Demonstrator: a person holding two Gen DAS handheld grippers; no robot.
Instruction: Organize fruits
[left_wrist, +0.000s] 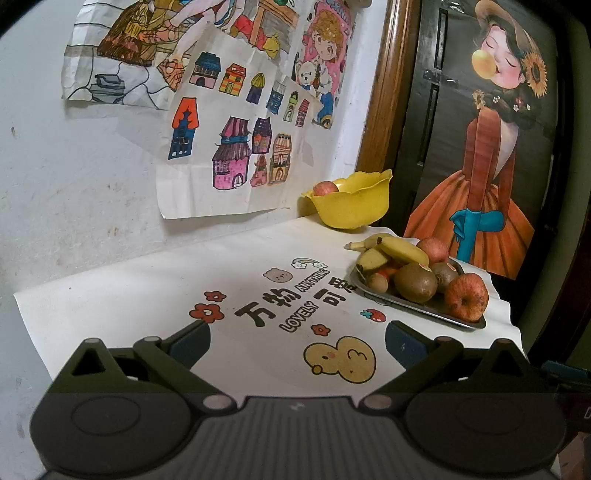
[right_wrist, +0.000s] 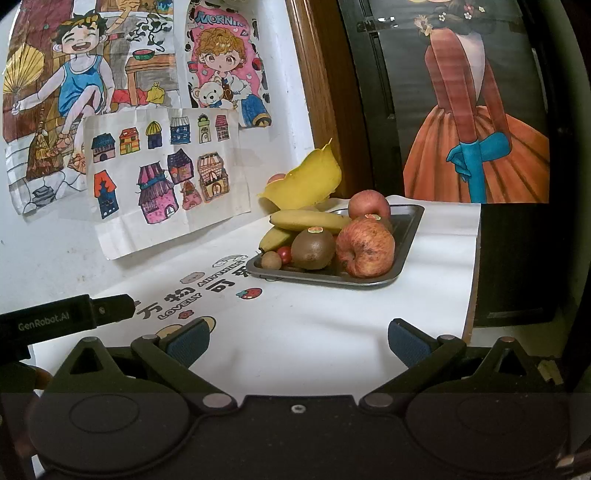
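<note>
On the metal tray lie bananas, kiwis and apples; one apple sits in the yellow bowl behind. Both grippers – left, right – hover spread, empty. Any pick (fruit is heaped) should approach from above – squeezing gently.

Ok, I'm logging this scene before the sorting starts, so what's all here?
metal tray: one, grey, on the tablecloth, holding fruit
apples on tray: two, red, near and far end
kiwis: two, brown, stickered, mid-tray
bananas: two, yellow, tray's wall side
small fruits: one tan, one red, tray corner
yellow bowl: one, behind the tray, holding one red apple
tablecloth: one, white, printed
drawings: several, coloured, on the wall
left gripper: open, empty
right gripper: open, empty
</note>
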